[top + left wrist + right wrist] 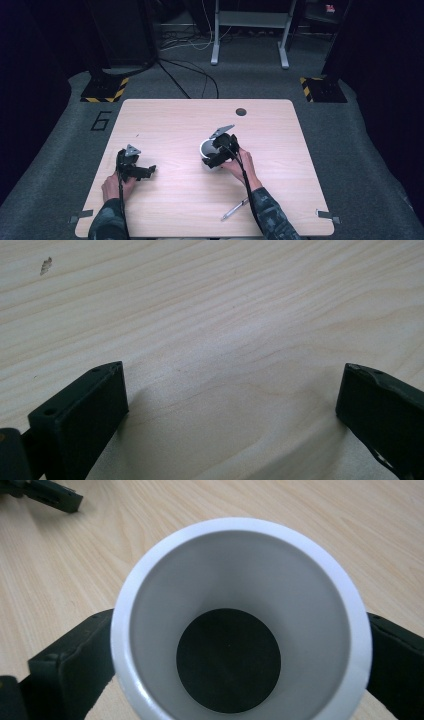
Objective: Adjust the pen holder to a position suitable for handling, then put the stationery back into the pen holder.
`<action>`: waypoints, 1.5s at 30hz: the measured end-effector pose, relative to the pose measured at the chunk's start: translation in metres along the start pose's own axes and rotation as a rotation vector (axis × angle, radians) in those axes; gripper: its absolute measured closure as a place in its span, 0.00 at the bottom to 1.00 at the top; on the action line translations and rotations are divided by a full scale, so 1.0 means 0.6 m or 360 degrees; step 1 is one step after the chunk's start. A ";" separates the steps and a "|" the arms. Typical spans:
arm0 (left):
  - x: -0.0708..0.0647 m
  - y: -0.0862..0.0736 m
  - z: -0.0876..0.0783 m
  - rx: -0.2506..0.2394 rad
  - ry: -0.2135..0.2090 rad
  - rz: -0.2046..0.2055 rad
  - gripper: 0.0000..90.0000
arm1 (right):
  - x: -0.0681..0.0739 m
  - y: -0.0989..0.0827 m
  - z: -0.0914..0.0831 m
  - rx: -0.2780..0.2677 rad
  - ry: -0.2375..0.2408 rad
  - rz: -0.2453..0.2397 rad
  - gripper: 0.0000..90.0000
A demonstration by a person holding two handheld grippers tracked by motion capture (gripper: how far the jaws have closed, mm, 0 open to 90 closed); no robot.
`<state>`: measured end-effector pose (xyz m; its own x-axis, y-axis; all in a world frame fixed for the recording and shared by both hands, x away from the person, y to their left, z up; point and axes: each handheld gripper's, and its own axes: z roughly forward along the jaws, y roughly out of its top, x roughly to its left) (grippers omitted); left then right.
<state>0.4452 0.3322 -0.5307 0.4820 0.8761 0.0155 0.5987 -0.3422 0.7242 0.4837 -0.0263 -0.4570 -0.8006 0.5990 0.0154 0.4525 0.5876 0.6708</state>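
Held low over a pale wooden table (165,125) by a person's two hands: a pair of black two-jaw grippers, well apart. At centre, seen from the high view, the right gripper (214,155), tilted down at a white cup (204,149) standing upright on the wood, just left of that hand. Looking along the right gripper's own jaws, straight down into the cup (240,580): white walls narrowing to a round dark bottom, one black jaw close against each side beneath the flaring rim. Spread wide around the cup; impossible to tell whether pressing on it, with the contact hidden under the rim. Toward the table's left edge, the left gripper (142,171), resting close to the surface with its grey three-cornered plate on top. In its own view, jaws (232,405) parted wide over bare wood grain, holding nothing. Also on the table: a silver pen (234,210) lying near the front edge beside the right forearm, and a small dark round hole (241,111) near the far edge.
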 end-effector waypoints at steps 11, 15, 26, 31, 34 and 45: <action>0.000 0.000 0.000 -0.0002 0.0000 -0.0001 0.00 | -0.003 -0.015 -0.051 -0.0120 0.0019 -0.0017 0.00; 0.000 0.000 0.000 -0.0002 0.0000 -0.0002 0.00 | -0.004 -0.024 -0.074 -0.0170 0.0000 0.0027 0.00; -0.001 0.000 0.001 -0.0008 0.0001 -0.0008 0.00 | -0.027 -0.078 -0.131 -0.0243 -0.0061 0.0120 0.00; -0.001 0.000 0.001 -0.0008 0.0002 -0.0008 0.00 | -0.033 -0.108 -0.147 -0.0238 -0.0091 0.0136 0.00; -0.001 0.000 0.001 -0.0007 0.0001 -0.0008 0.00 | -0.033 -0.128 -0.154 -0.0228 -0.0105 0.0149 0.00; 0.000 0.000 0.001 -0.0007 0.0001 -0.0007 0.00 | -0.024 -0.178 -0.160 -0.0172 -0.0069 0.0130 0.01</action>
<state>0.4453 0.3319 -0.5309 0.4786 0.8779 0.0128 0.5982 -0.3367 0.7272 0.4088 -0.1500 -0.4577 -0.7441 0.6667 0.0427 0.4687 0.4755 0.7445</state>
